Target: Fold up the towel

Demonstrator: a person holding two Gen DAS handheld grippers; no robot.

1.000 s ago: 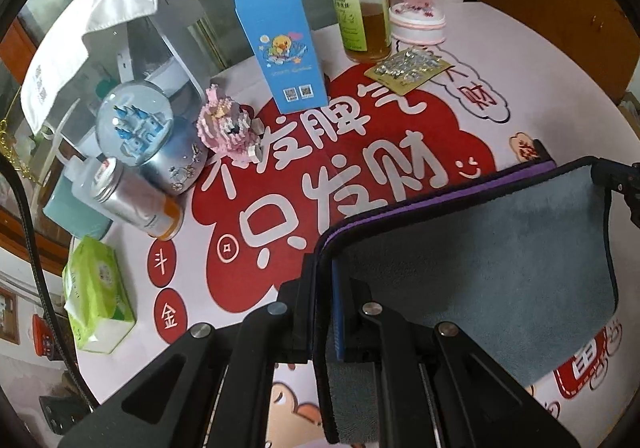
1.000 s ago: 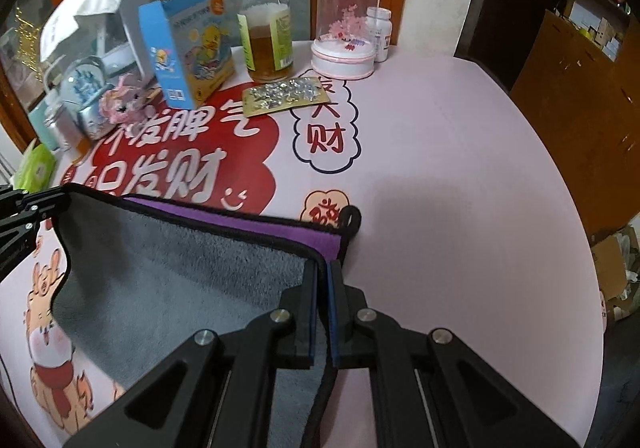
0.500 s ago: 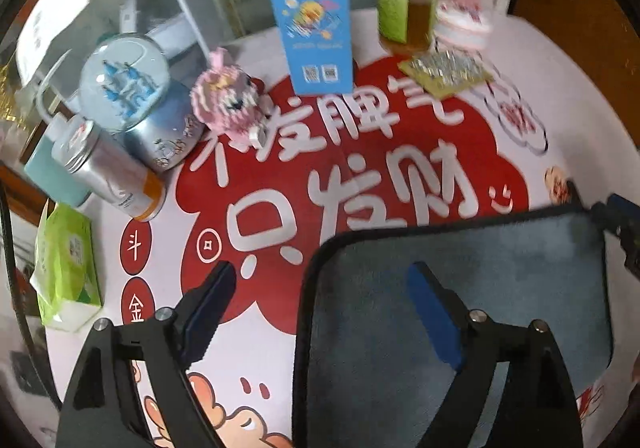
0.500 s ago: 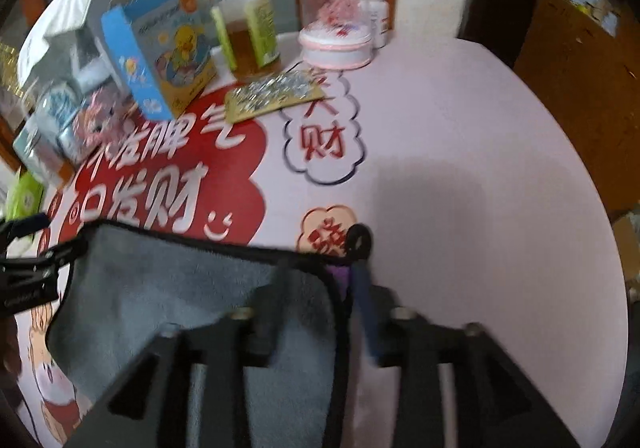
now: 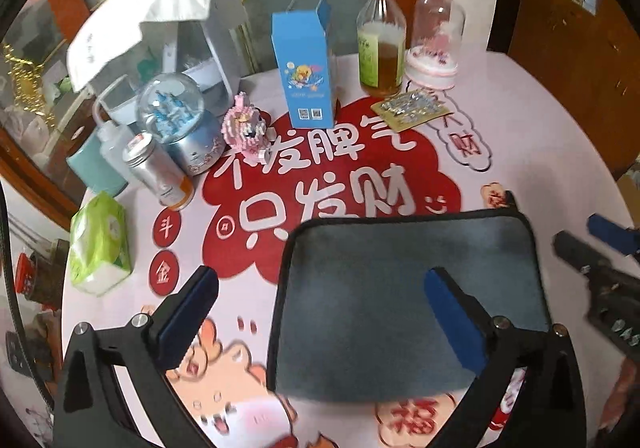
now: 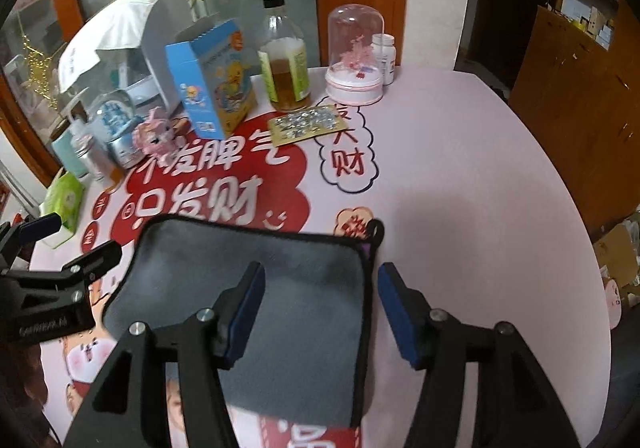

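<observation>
Both your grippers have just let go: the left gripper (image 5: 320, 312) and right gripper (image 6: 320, 308) now hang spread wide and empty, where a second ago each pinched a corner. The one towel (image 5: 408, 300) lies folded, grey side up, flat on the printed mat (image 5: 320, 167), so one fold looks done. Beyond it stand one blue carton (image 5: 304, 67), one bottle (image 5: 380, 43), and two glass domes.

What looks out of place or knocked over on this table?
Little stands out. The silver can leans tilted against the snow globe. The folded towel lies flat, a purple corner peeking out.
</observation>
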